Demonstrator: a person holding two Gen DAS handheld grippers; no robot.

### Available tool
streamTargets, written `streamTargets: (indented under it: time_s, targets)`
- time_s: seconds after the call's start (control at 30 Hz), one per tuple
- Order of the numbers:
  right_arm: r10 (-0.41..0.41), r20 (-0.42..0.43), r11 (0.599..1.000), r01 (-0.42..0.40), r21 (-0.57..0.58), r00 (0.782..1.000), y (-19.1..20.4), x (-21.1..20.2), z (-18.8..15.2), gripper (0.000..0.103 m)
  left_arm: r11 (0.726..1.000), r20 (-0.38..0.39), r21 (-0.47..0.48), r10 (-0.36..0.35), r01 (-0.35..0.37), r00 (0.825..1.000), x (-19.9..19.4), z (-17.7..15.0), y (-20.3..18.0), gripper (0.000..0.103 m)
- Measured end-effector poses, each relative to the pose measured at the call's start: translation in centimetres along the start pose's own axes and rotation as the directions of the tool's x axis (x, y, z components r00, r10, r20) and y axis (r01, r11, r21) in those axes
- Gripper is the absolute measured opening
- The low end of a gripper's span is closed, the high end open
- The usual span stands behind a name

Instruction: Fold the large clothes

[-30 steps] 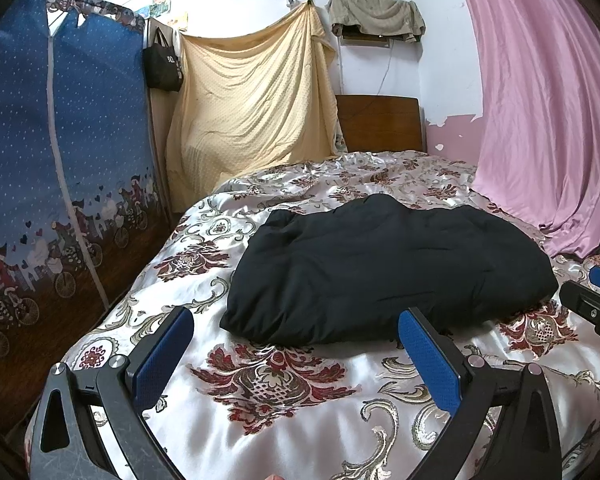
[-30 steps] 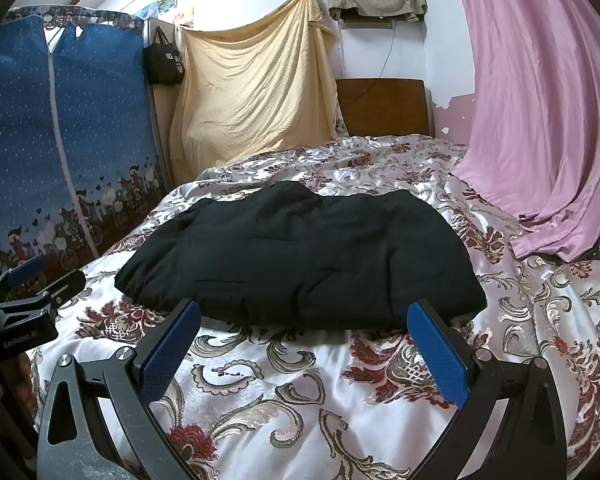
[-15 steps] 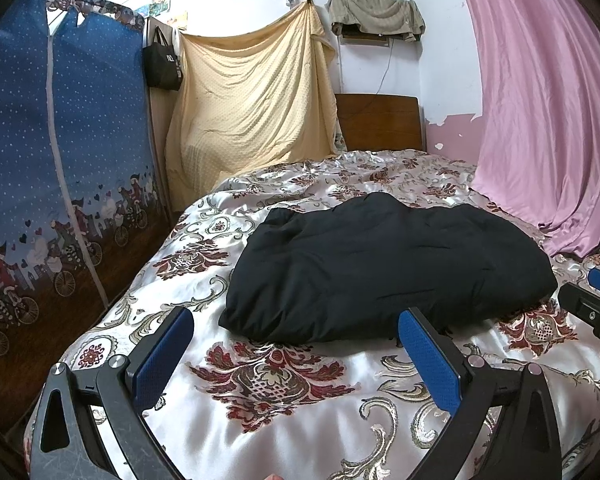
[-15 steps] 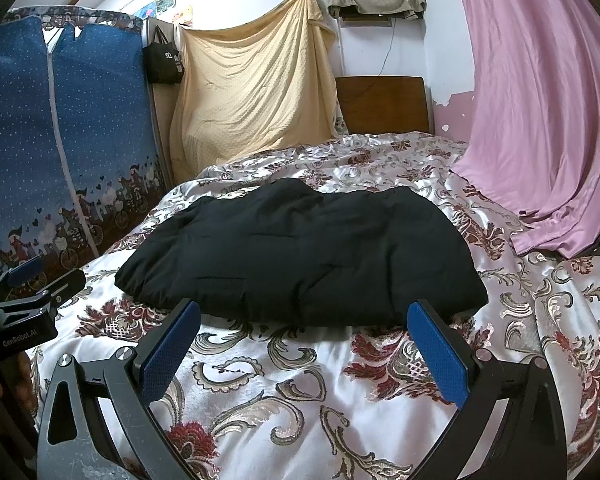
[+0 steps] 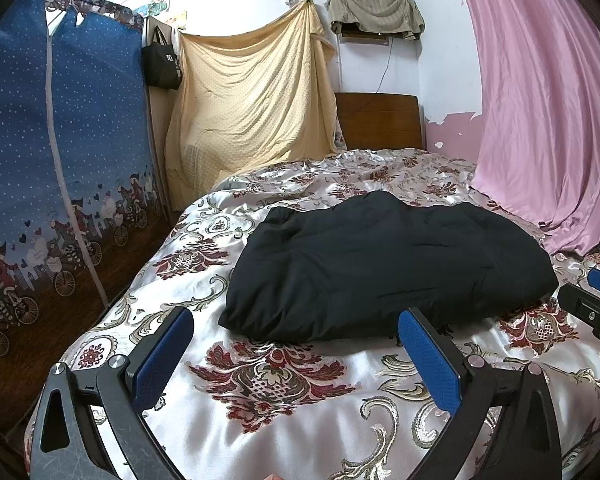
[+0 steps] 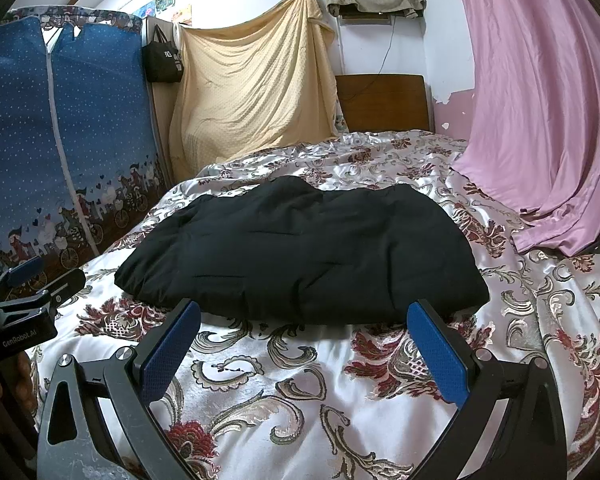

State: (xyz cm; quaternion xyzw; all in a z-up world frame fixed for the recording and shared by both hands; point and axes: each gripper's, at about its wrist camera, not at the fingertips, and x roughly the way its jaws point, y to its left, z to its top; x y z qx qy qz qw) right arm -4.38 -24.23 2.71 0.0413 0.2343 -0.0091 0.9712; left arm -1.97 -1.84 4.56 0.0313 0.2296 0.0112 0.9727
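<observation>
Left wrist view: left gripper at the bottom of the frame, jaws spread wide, nothing between the blue pads; both pads are above the floral satin bedspread. Black garment lies folded in a thick bundle on the bedspread, centre to right of centre of the frame, its near edge just beyond the pad tips, not touching them. Right gripper enters at the right edge, near the garment's right corner; from this view I cannot tell how its jaws stand. Upper left: blue fabric wardrobe; upper centre: yellow cloth hung on the wall; right: pink curtain. Right wrist view: right gripper at the bottom of the frame, jaws wide apart and empty, pads over the bedspread. Garment sits mid-frame, near edge just beyond both pad tips. Left gripper shows at the left edge, mid-height, clear of the garment's left corner. Wooden headboard at upper centre right.
</observation>
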Motion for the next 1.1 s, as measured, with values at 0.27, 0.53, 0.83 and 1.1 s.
streamTargets:
  time_s: [0.27, 0.53, 0.83, 1.1]
  targets:
    - [0.0, -0.002, 1.0, 0.0, 0.0, 1.0, 0.2, -0.1, -0.1, 0.102, 0.999, -0.004, -0.036, -0.005, 0.005, 1.0, -0.1, -0.3, 0.3, 0.103]
    - [0.001, -0.004, 1.0, -0.001, 0.001, 1.0, 0.0, 0.1, 0.0, 0.102, 0.998, -0.012, -0.064, 0.027, -0.028, 1.0, 0.2, -0.6, 0.9, 0.103]
    - [0.0, -0.004, 1.0, 0.0, 0.003, 1.0, -0.1, 0.2, 0.1, 0.102, 0.998, -0.021, -0.054, 0.027, -0.028, 0.999, 0.5, -0.6, 0.8, 0.103]
    - [0.005, -0.014, 1.0, -0.005, 0.008, 1.0, -0.1, 0.4, -0.4, 0.102, 0.999, -0.038, -0.044, 0.029, -0.031, 0.999, 1.0, -0.4, 0.6, 0.103]
